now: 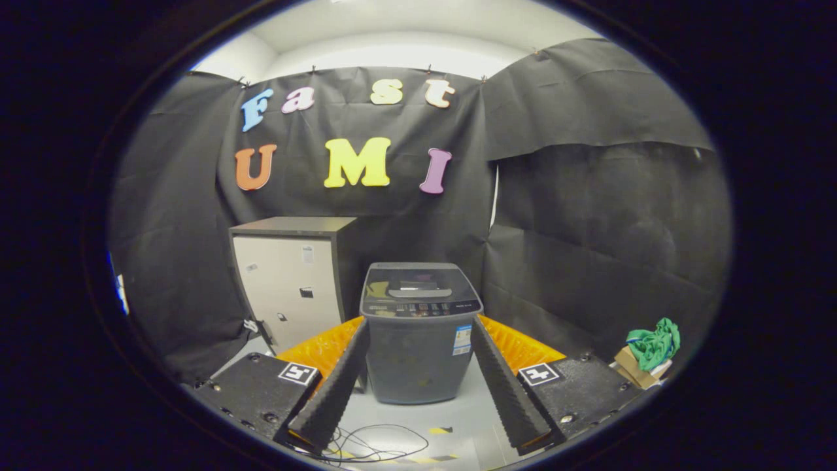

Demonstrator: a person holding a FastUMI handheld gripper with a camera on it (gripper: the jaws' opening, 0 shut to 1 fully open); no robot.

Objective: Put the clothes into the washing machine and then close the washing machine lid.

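Your gripper (418, 379) has its fingers spread wide, holding nothing. Between them, at centre frame, stands the washing machine (418, 340) (lid down). The green clothes (655, 342) sit at lower right on a cardboard box (633, 369).

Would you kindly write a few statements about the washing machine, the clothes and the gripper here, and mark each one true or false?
1. The washing machine stands beyond the gripper, framed between its fingers. True.
2. The green clothes are already inside the washing machine. False: they lie on a cardboard box off to the right of the fingers.
3. The gripper is shut on the green clothes. False: its fingers are spread apart and hold nothing.
4. The lid of the washing machine is down. True.
5. A pale cabinet stands to the left of the washing machine. True.
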